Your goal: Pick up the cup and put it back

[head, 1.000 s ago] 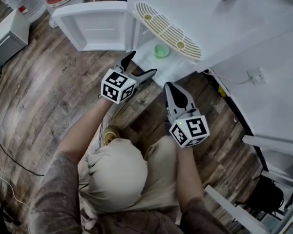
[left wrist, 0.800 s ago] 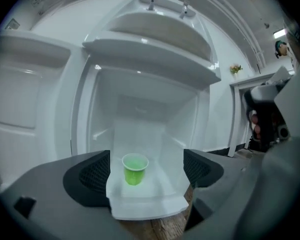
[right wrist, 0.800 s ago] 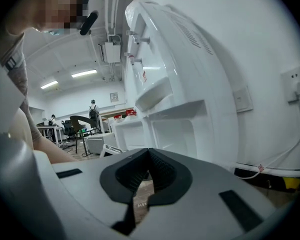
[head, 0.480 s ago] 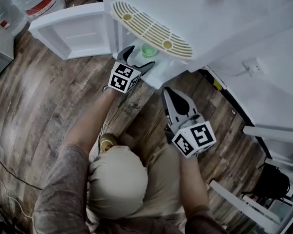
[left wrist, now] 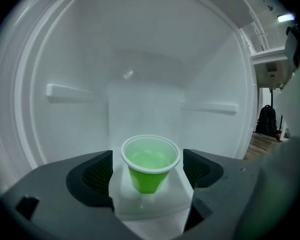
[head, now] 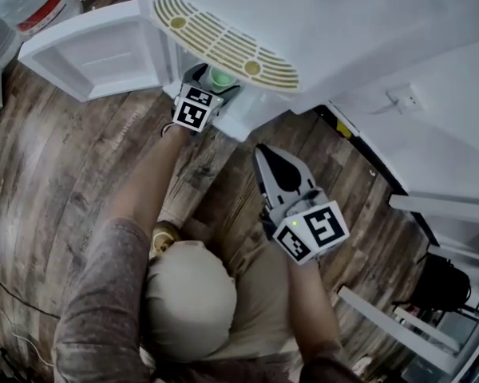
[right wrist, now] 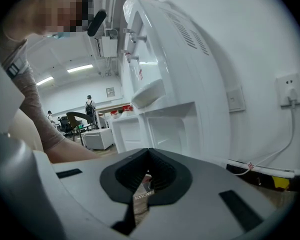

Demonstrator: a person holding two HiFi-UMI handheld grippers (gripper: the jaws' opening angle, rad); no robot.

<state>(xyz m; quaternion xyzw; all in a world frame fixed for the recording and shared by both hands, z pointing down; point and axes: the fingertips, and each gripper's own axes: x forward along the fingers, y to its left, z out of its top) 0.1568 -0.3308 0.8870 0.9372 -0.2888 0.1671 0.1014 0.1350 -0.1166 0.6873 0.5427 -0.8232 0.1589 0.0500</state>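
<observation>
A small green cup (left wrist: 150, 164) stands upright on a white raised block inside the white dispenser's lower compartment (left wrist: 140, 69). My left gripper (left wrist: 149, 170) is open, one dark pad on each side of the cup, with a small gap showing on both sides. From the head view the cup (head: 221, 76) is just visible under the dispenser's overhang, between the fingers of the left gripper (head: 215, 84). My right gripper (head: 261, 152) hangs back over the wooden floor, shut and empty, pointing toward the dispenser; in its own view the right gripper (right wrist: 149, 156) has its jaws closed together.
The compartment's white door (head: 88, 50) stands open to the left. A beige slotted drip tray (head: 223, 46) juts out above the cup. A water jug (head: 32, 6) stands at the far left. A wall socket (head: 399, 98) and a cable (right wrist: 270, 159) are at the right.
The left gripper has moved forward into the compartment and now has the cup between its jaws. The right gripper has stayed about where it was.
</observation>
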